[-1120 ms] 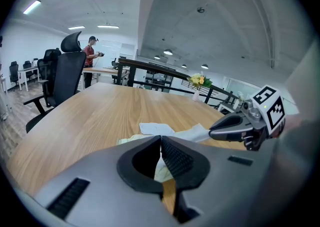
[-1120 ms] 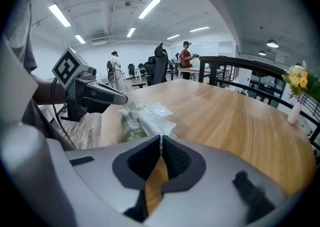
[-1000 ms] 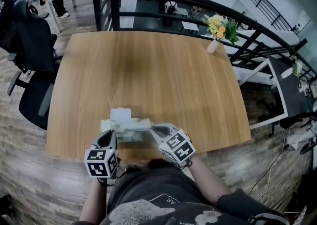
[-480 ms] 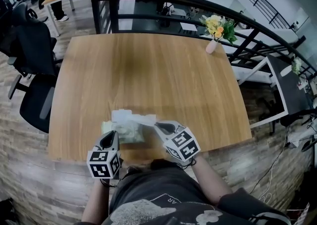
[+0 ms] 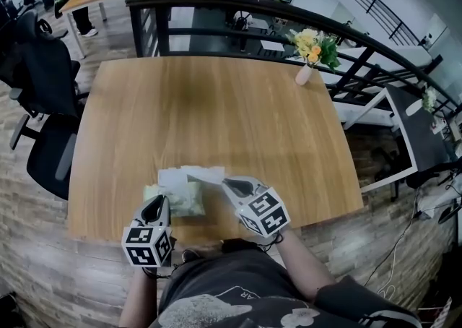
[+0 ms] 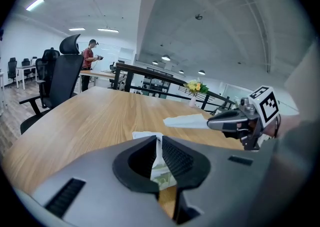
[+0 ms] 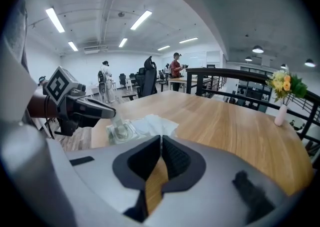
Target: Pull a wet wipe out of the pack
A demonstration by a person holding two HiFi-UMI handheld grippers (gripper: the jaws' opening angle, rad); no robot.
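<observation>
The greenish wet wipe pack (image 5: 175,199) lies near the front edge of the wooden table (image 5: 216,117), its flap lifted. My left gripper (image 5: 154,210) is shut on the pack's near edge, and the pack's edge (image 6: 161,173) shows pinched between its jaws. My right gripper (image 5: 225,186) is shut on a white wet wipe (image 5: 202,175) that stretches from the pack's opening to its fingertips. In the left gripper view the wipe (image 6: 186,120) hangs flat from the right gripper (image 6: 212,121). In the right gripper view the wipe (image 7: 156,122) runs into the closed jaws, with the pack (image 7: 119,132) held by the left gripper (image 7: 110,114).
A pink vase of flowers (image 5: 309,65) stands at the table's far right corner. A black railing (image 5: 289,12) curves behind the table. Black office chairs (image 5: 43,95) stand to the left. People (image 7: 176,73) stand at desks far off.
My right gripper has risen and drawn away from the pack, and more of the wipe has come out. The left gripper has stayed shut on the pack.
</observation>
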